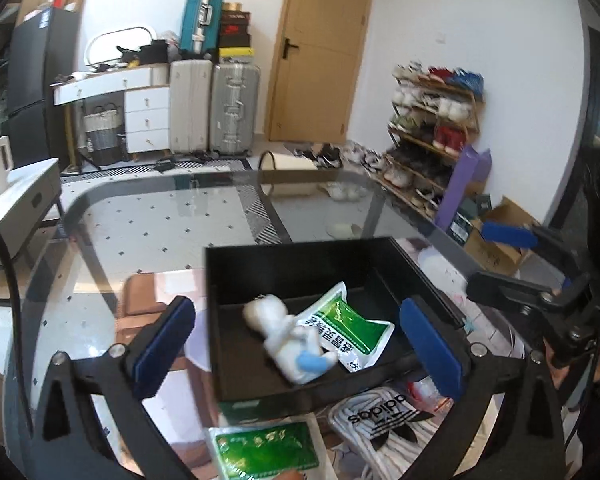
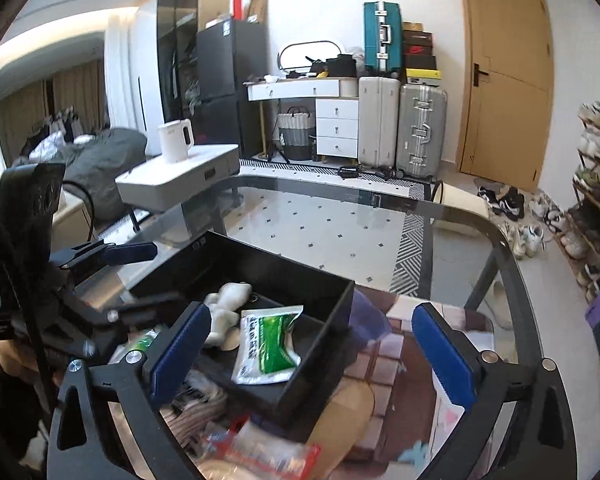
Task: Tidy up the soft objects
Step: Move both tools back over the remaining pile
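white plush toy (image 1: 288,332) and green-white sachet (image 1: 346,326) sit in the black plastic bin (image 1: 300,256); both grippers (left (image 1: 296,344), right (image 2: 320,356)) gape wide, empty; more packets wait at the glass table's (image 1: 148,220) near edge.

Left wrist view: looks forward and downward between its own two fingers, close over the near edge of the glass bench (image 1: 148,216), facing the black box (image 1: 300,268) from its near left side, with the door (image 1: 324,48) ahead.

Right wrist view: same downward tilt, equally close, set to the right of the box (image 2: 312,300) and angled leftward across it.

Shared field: the box and its contents, the bench, the suitcases (image 2: 400,128), the door (image 2: 504,80). Each view catches the other hand-held gripper at its edge: the right one (image 1: 512,256) and the left one (image 2: 116,264).
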Motion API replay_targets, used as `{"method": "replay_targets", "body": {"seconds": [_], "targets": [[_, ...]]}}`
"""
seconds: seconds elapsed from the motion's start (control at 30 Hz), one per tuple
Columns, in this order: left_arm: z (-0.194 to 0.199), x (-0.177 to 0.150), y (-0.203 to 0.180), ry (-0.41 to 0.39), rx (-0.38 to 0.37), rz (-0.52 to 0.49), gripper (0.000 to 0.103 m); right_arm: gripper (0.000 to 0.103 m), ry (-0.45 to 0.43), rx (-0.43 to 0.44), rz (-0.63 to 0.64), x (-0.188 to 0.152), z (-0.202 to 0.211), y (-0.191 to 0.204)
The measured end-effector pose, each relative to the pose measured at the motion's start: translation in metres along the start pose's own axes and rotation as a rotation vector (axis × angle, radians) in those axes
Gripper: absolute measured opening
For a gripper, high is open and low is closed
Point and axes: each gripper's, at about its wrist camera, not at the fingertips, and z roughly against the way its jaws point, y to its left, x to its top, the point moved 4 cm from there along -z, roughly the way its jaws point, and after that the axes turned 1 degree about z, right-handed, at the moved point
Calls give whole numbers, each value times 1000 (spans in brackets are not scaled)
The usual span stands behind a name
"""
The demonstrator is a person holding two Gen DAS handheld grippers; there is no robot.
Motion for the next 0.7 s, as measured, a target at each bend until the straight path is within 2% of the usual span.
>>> {"method": "replay_targets", "body": {"seconds": [0.13, 0.3, 0.7], "targets": [[29, -2, 5, -47, 39, 13, 103, 102, -24, -9, -17, -13, 23, 4], [55, -13, 10, -59, 64, 29, 103, 102, -41, -17, -54, -29, 46, 9], [87, -47, 0, -95, 102, 16, 103, 102, 10, -40, -69, -69, 63, 24]]}}
